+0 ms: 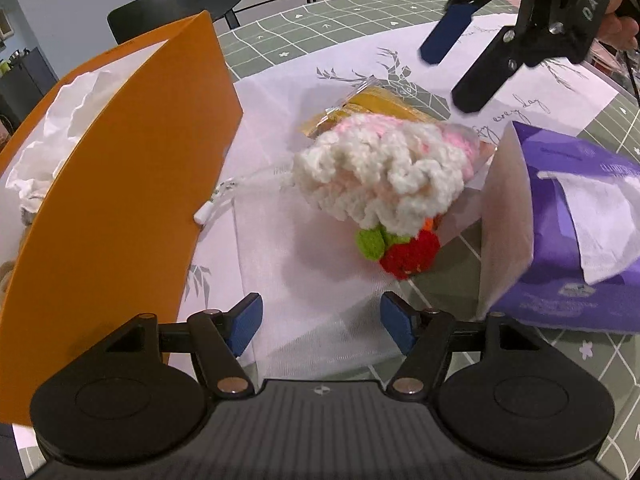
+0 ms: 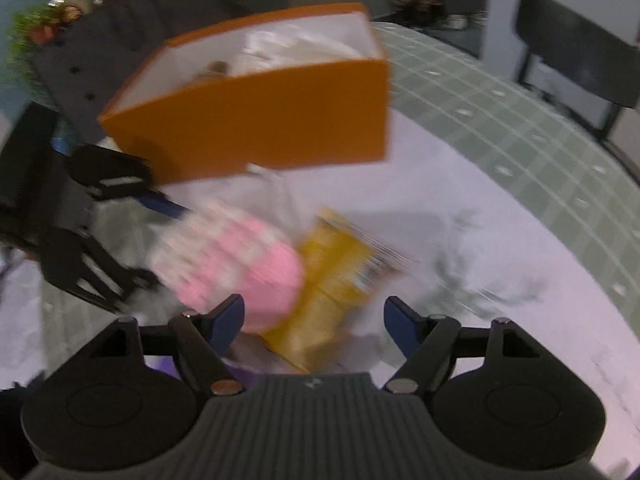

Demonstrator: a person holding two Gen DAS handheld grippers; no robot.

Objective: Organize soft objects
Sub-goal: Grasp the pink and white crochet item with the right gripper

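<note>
A white and pink crocheted toy (image 1: 384,176) with a red and green tip lies on a sheer white mesh bag (image 1: 304,280), on top of a yellow packet (image 1: 384,106). My left gripper (image 1: 322,322) is open and empty, just short of the toy. My right gripper (image 1: 448,76) hangs open above the far side of the pile. In the blurred right wrist view the right gripper (image 2: 314,322) is open over the pink toy (image 2: 240,272) and the yellow packet (image 2: 332,280); the left gripper (image 2: 160,240) is open beside the toy.
An orange box (image 1: 132,184) with white paper inside stands at the left; it also shows in the right wrist view (image 2: 256,128). A purple tissue pack (image 1: 580,232) lies at the right. A white printed cloth (image 1: 540,96) covers a green grid tablecloth (image 1: 320,24). Black chairs (image 1: 176,4) stand behind.
</note>
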